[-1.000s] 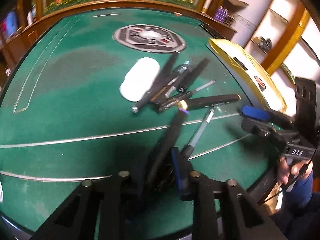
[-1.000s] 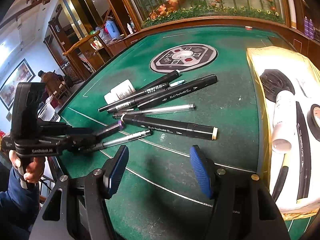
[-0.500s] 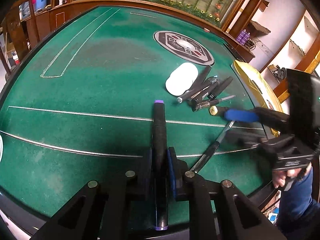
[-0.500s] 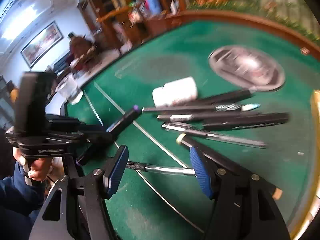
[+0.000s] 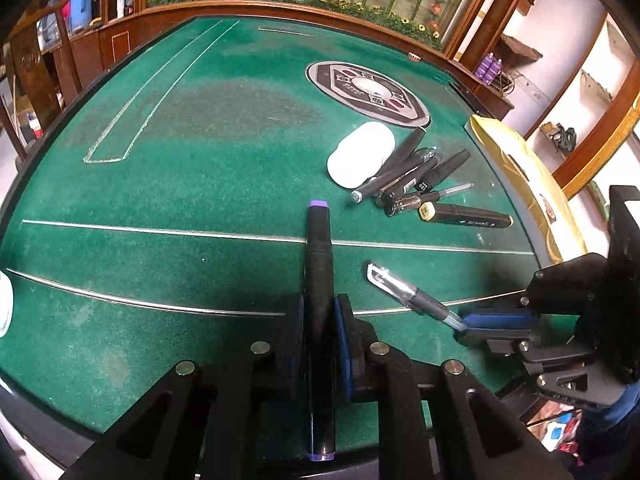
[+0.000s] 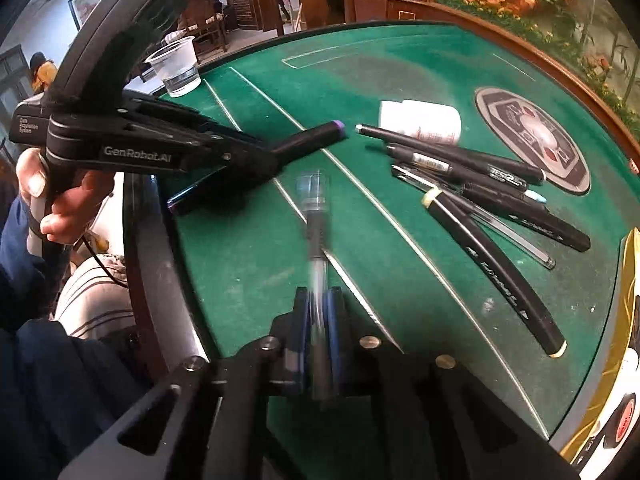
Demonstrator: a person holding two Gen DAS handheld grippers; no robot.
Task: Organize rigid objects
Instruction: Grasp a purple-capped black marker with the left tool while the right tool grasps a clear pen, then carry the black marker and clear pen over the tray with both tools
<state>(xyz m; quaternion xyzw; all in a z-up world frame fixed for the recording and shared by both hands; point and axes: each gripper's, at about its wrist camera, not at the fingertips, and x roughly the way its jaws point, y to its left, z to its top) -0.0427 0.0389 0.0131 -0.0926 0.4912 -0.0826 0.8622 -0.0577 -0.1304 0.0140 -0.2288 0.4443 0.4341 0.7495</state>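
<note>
Left claw [image 5: 319, 320] clamped the purple-capped marker [image 5: 319, 272]; right claw [image 6: 318, 320] pinched the clear pen [image 6: 316, 232] by its tip; off-centre, it could swing or slip out.

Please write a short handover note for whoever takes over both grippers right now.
Left gripper: shut on the black purple-capped marker, held above the green felt table.
Right gripper: shut on the clear-barrelled gel pen, also lifted.
Done: two pens picked from the pile.
Left: the remaining black markers and pens lie heaped beside the white plastic bottle; place the two held pens, then clear these.
</note>
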